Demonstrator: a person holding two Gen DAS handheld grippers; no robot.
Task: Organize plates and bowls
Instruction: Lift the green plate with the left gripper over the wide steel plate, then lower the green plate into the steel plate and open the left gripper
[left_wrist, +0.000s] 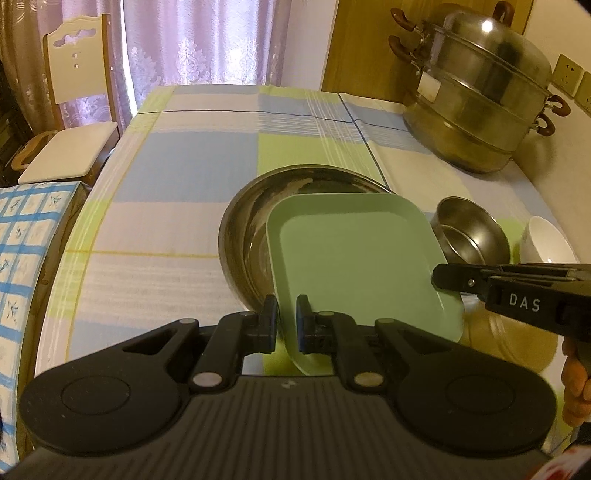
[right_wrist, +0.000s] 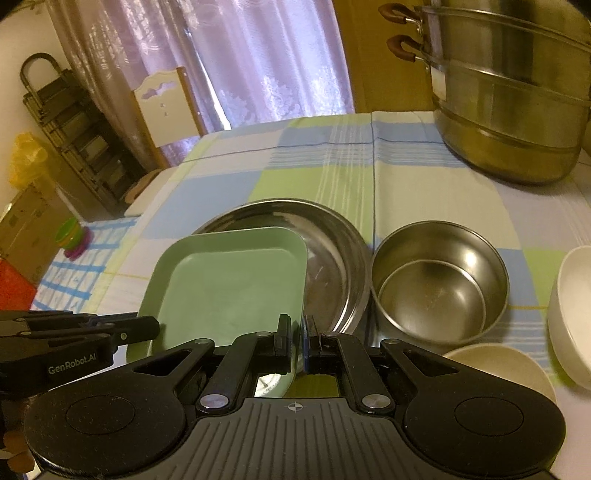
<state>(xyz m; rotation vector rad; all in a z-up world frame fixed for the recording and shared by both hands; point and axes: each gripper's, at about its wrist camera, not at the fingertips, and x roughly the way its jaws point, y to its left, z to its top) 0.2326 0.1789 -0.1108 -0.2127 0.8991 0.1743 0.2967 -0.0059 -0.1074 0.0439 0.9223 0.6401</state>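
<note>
A pale green square plate (left_wrist: 354, 258) (right_wrist: 229, 280) is held tilted over a wide steel plate (left_wrist: 243, 236) (right_wrist: 332, 251) on the checked tablecloth. My left gripper (left_wrist: 287, 317) is shut on the green plate's near rim. My right gripper (right_wrist: 297, 332) is shut on its near right corner. In the left wrist view the right gripper (left_wrist: 447, 277) comes in from the right edge. In the right wrist view the left gripper (right_wrist: 147, 328) reaches in from the left. I cannot tell whether the green plate touches the steel one.
To the right of the steel plate stands a steel bowl (right_wrist: 439, 280) (left_wrist: 472, 236) with a smaller one inside. A white bowl (right_wrist: 572, 314) and a cream bowl (right_wrist: 498, 365) sit near right. A tall steamer pot (left_wrist: 480, 92) stands far right; a chair (left_wrist: 74, 92) far left.
</note>
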